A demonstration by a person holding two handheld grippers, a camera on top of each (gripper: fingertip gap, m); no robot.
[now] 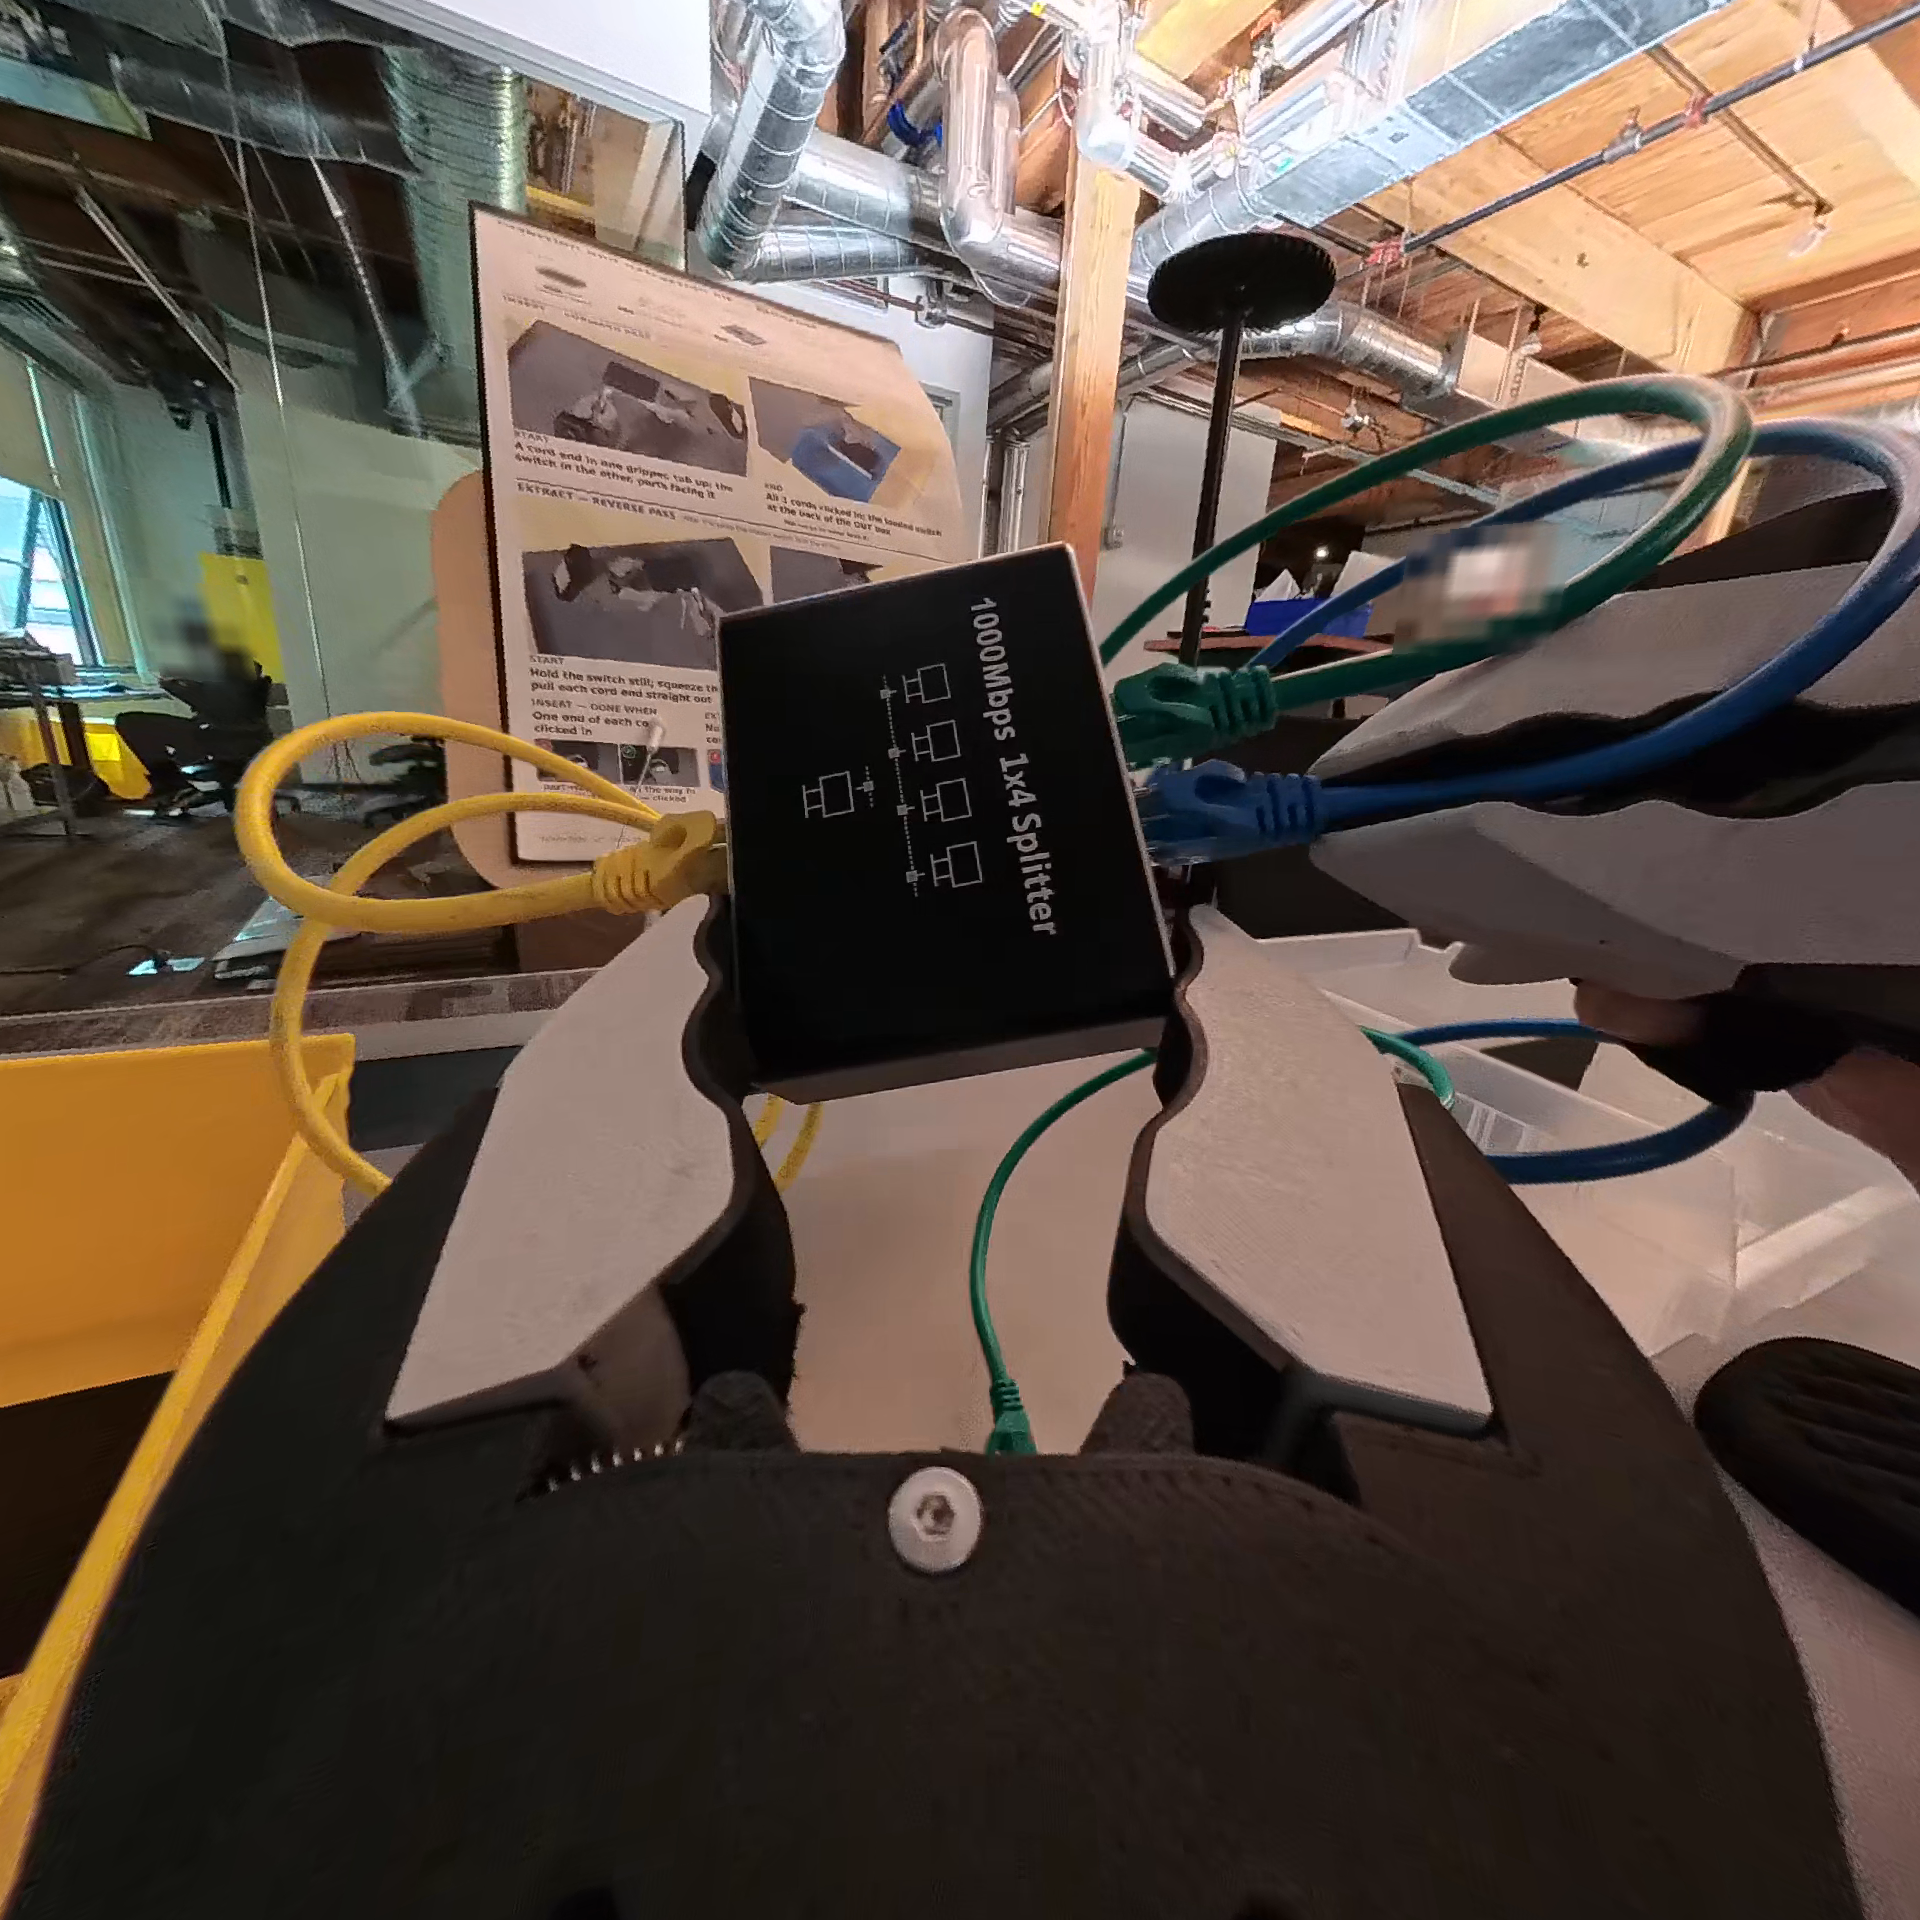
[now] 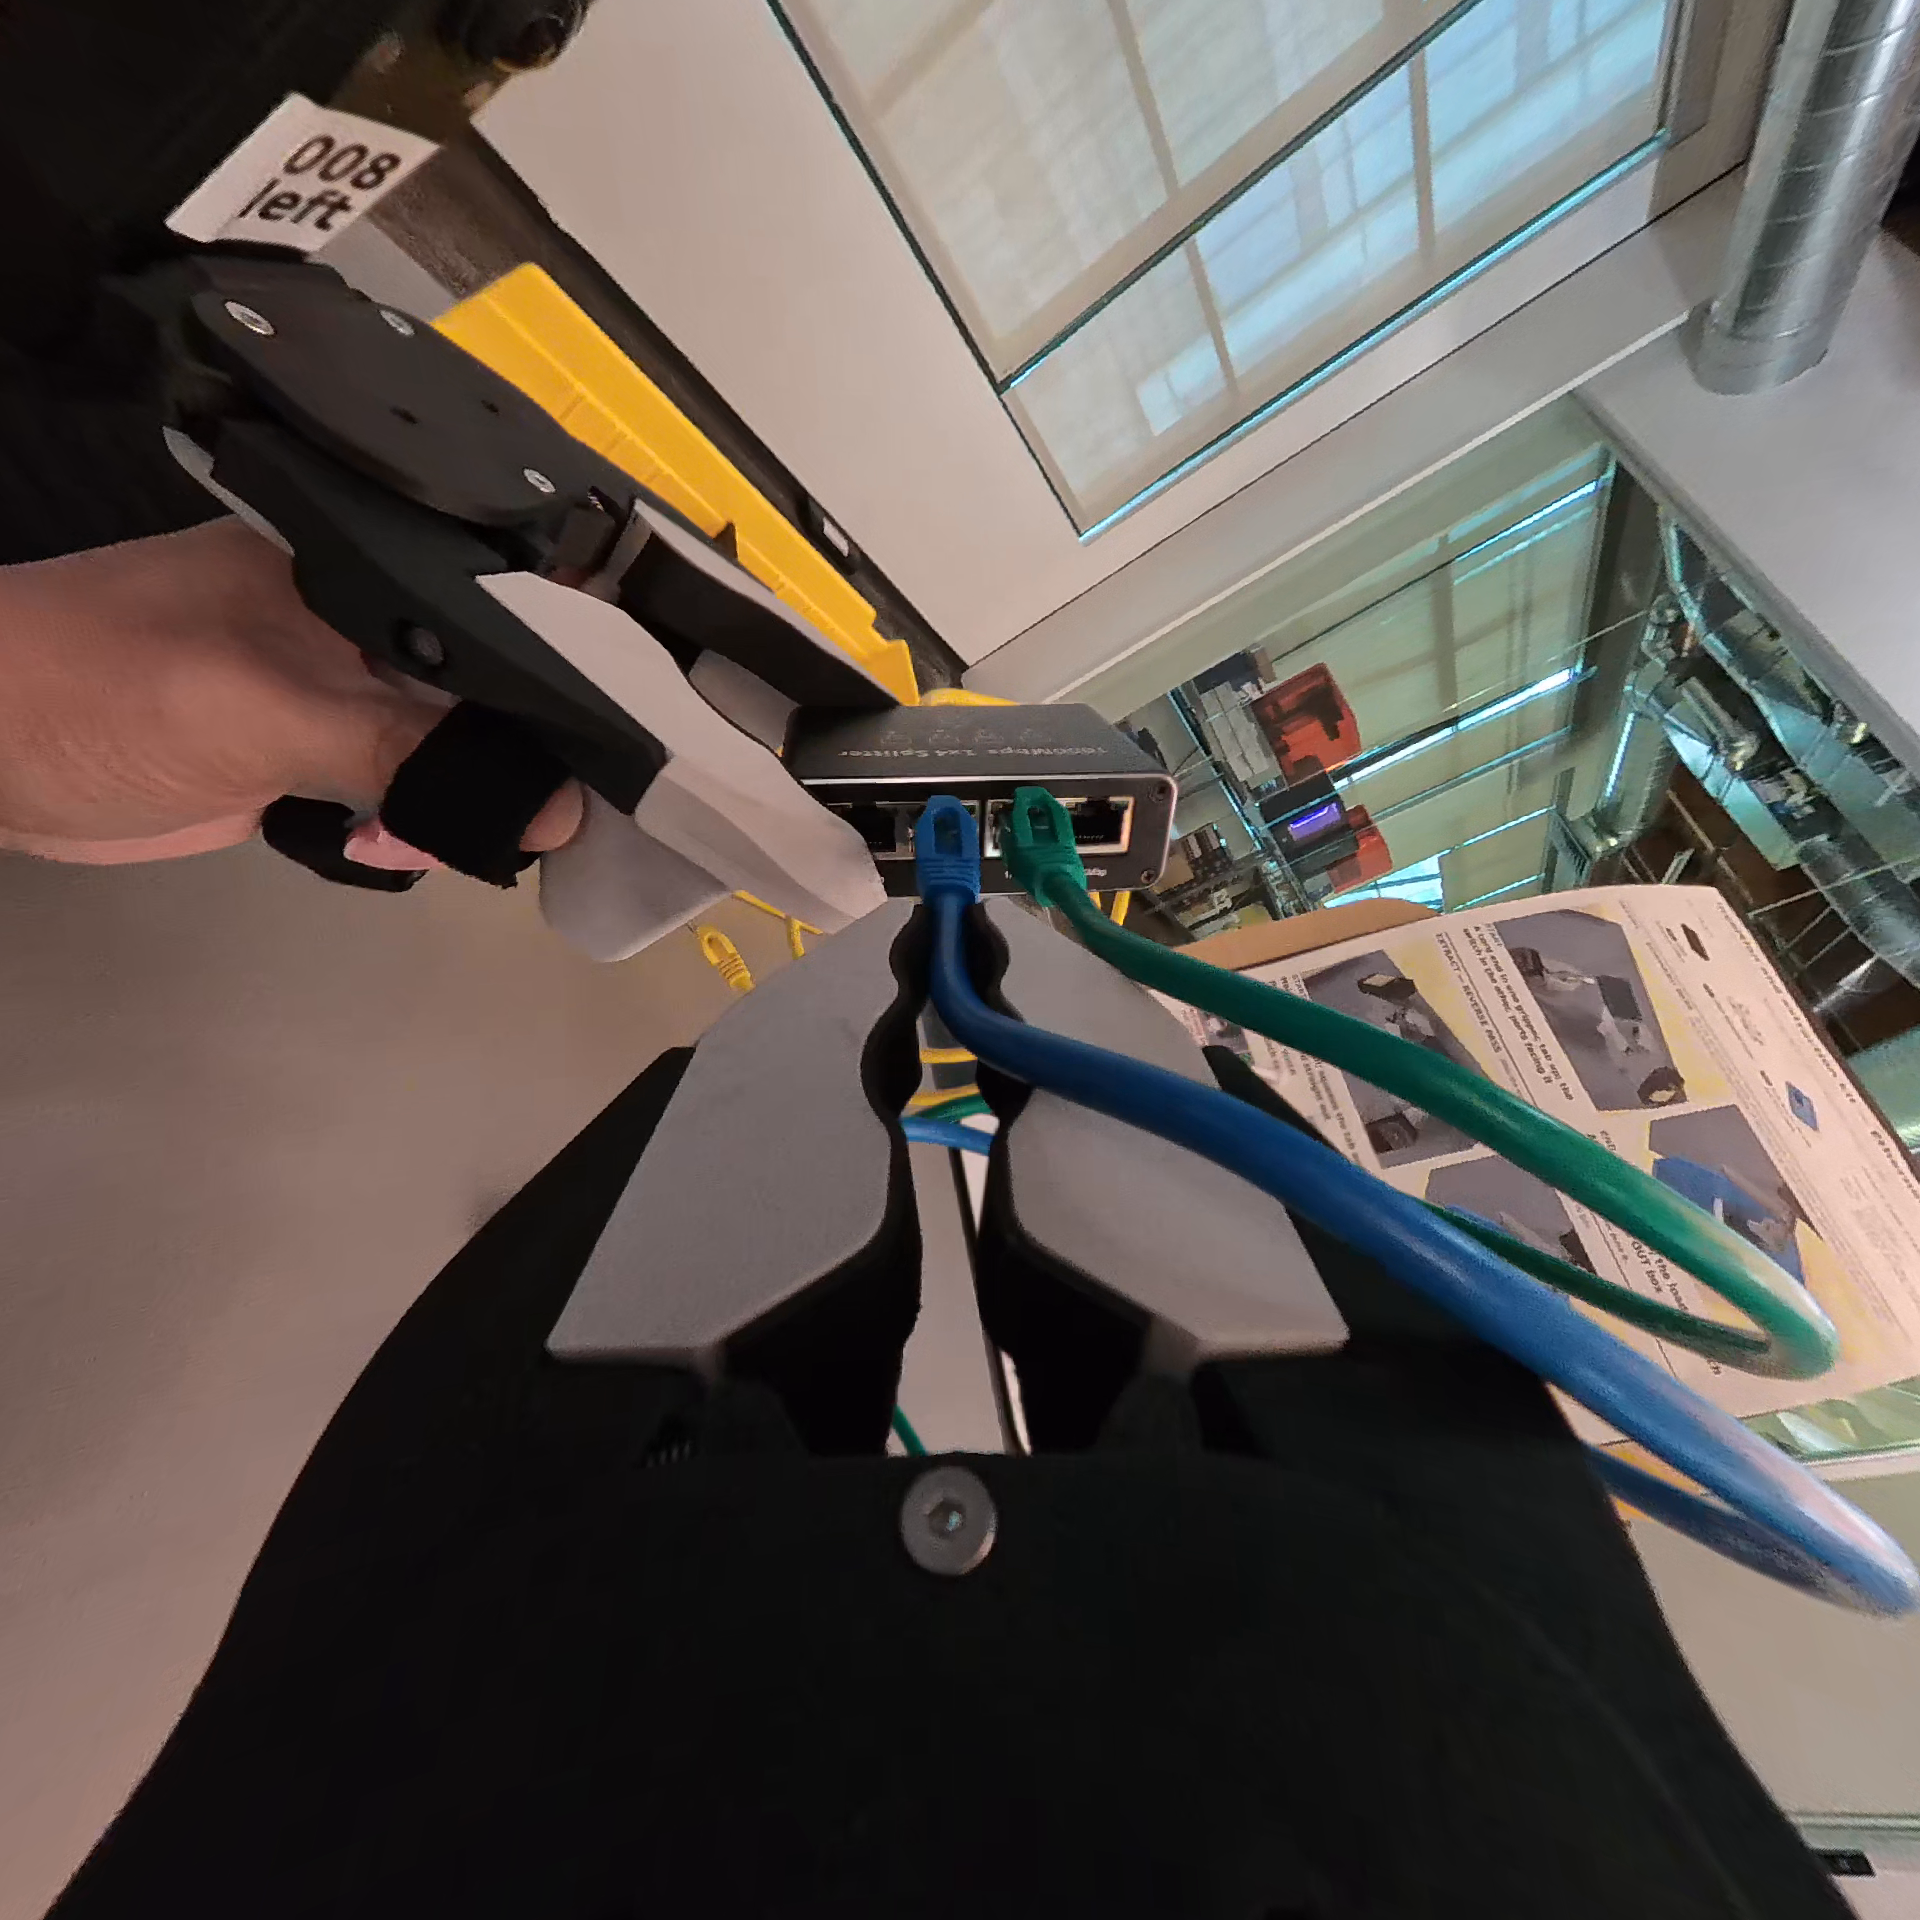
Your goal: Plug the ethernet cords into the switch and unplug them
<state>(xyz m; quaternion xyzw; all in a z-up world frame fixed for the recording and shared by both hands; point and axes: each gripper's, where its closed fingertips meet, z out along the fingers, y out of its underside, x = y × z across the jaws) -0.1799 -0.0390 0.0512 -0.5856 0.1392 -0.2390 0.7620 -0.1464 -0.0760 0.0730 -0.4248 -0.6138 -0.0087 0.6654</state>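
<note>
Black and boxy, the switch point(image 1: 940, 800) sits pinched between the tips of our left gripper point(image 1: 948, 961) in the left wrist view, its printed face toward us and its lower sides pressed by both jaws. A yellow ethernet cord point(image 1: 644, 868) is plugged into its left side, while a green ethernet cord point(image 1: 1195, 701) and a blue ethernet cord point(image 1: 1236, 816) enter its right side, where the right gripper point(image 1: 1475, 831) comes in over the blue boot. A yellow bin point(image 1: 156, 1184) lies at lower left. In the right wrist view, our right gripper point(image 2: 948, 971) is nearly closed around the blue ethernet cord point(image 2: 951, 956) just behind its boot, straight below the switch point(image 2: 987, 800), with the green ethernet cord point(image 2: 1044, 847) in the neighbouring port, outside the jaws. The left gripper point(image 2: 790, 790) clamps the switch from the left.
</note>
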